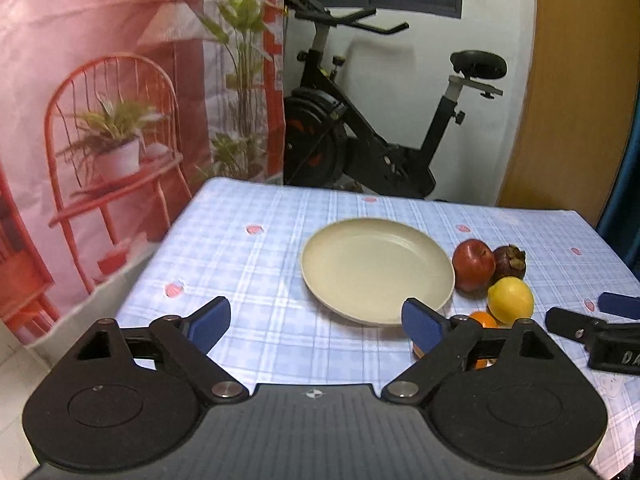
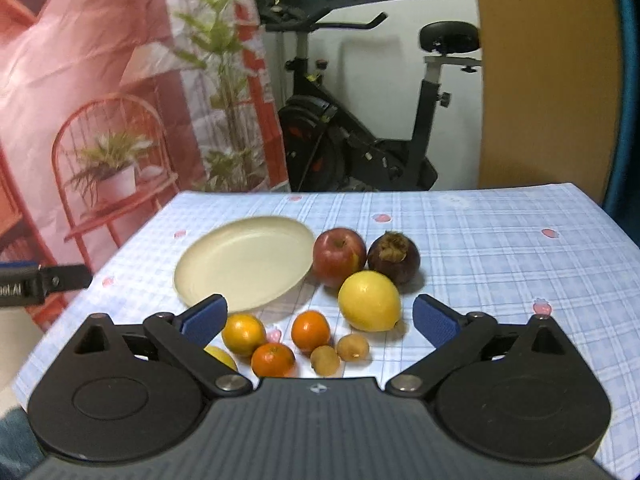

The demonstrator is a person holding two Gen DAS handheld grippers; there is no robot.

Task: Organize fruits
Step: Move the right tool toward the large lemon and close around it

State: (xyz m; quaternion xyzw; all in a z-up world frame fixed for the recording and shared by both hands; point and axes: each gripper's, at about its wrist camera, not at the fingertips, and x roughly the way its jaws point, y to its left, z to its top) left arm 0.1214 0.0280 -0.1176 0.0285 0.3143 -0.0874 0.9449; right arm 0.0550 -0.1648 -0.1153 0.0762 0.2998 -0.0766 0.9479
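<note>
A cream plate lies empty on the checked tablecloth; it also shows in the left wrist view. To its right lie a red apple, a dark mangosteen and a yellow lemon. Nearer lie several small oranges and two small brown fruits. My right gripper is open and empty, above the small fruits. My left gripper is open and empty, in front of the plate. The apple and lemon show in the left wrist view too.
The table has a blue checked cloth with edges at left and far side. An exercise bike stands behind it, beside a printed pink backdrop. A wooden panel stands at the back right.
</note>
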